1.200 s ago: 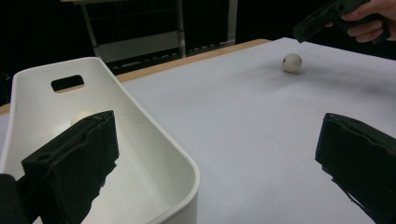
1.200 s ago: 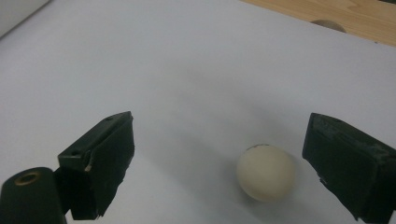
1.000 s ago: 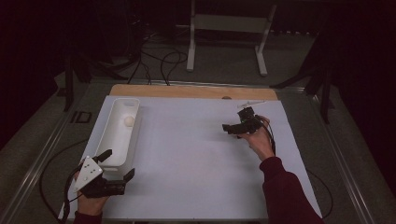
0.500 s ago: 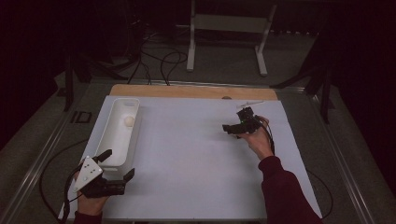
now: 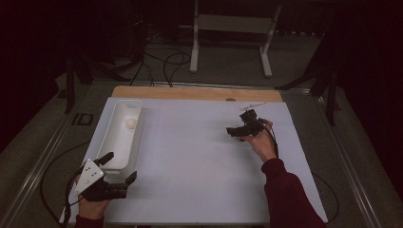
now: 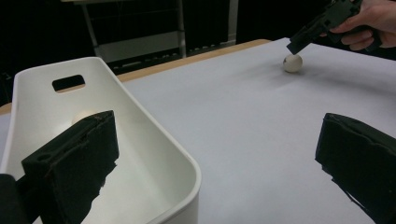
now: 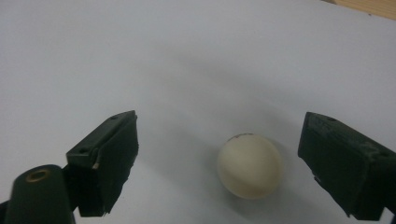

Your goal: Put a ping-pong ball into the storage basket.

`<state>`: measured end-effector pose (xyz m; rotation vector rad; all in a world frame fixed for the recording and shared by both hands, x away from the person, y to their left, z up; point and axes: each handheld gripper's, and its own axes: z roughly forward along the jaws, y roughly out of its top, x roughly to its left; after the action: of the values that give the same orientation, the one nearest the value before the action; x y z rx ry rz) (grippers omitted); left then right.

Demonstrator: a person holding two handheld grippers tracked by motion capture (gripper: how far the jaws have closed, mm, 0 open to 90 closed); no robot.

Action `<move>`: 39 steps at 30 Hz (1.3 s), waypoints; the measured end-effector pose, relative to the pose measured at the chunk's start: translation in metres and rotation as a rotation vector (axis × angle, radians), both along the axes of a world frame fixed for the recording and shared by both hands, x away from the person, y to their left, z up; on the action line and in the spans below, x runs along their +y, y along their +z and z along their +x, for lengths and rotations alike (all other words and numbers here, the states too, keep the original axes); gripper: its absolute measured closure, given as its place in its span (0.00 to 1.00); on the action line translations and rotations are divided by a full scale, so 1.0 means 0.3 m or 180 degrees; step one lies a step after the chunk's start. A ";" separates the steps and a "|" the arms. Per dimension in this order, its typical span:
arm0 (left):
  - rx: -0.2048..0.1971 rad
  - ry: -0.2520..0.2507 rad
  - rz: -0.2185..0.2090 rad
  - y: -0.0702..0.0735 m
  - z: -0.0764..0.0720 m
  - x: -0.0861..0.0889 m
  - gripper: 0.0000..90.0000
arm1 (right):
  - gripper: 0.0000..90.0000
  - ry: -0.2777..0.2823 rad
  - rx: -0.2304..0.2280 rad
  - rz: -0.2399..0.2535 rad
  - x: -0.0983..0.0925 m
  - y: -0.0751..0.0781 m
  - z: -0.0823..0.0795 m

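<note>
A cream ball [image 7: 250, 166] lies on the white table sheet [image 5: 190, 156], between the jaws of my right gripper [image 7: 219, 140]. The ball sits nearer the right-hand jaw, and neither pad touches it. These jaws have just been closing a little around it. In the high view the right gripper [image 5: 236, 132] hangs over the sheet's right part. My left gripper [image 5: 121, 166] stands open at the near end of the white tray [image 5: 119, 142], nothing between its jaws. A second cream ball [image 5: 130, 123] rests inside the tray.
The left gripper view shows the tray's rim [image 6: 154, 135] with a handle slot, and farther off the right gripper [image 6: 303, 42] above the first ball [image 6: 293, 63]. A wooden strip [image 5: 190, 92] borders the sheet's far edge. Cables and a metal stand [image 5: 228, 28] lie beyond.
</note>
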<state>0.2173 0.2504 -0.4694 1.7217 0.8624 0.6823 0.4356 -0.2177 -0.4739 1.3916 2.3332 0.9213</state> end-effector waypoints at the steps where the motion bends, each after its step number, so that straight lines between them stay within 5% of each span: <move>1: -0.0002 0.0001 -0.0001 0.000 0.000 0.000 0.00 | 0.14 -0.0010 0.0015 -0.0004 -0.002 0.000 0.000; 39: 0.0000 0.0005 0.0000 0.000 0.000 0.000 0.00 | 0.50 -0.0244 0.0273 -0.0319 -0.012 -0.079 0.017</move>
<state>0.2172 0.2504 -0.4694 1.7212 0.8638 0.6832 0.4408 -0.2211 -0.4975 1.4955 2.3345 0.7265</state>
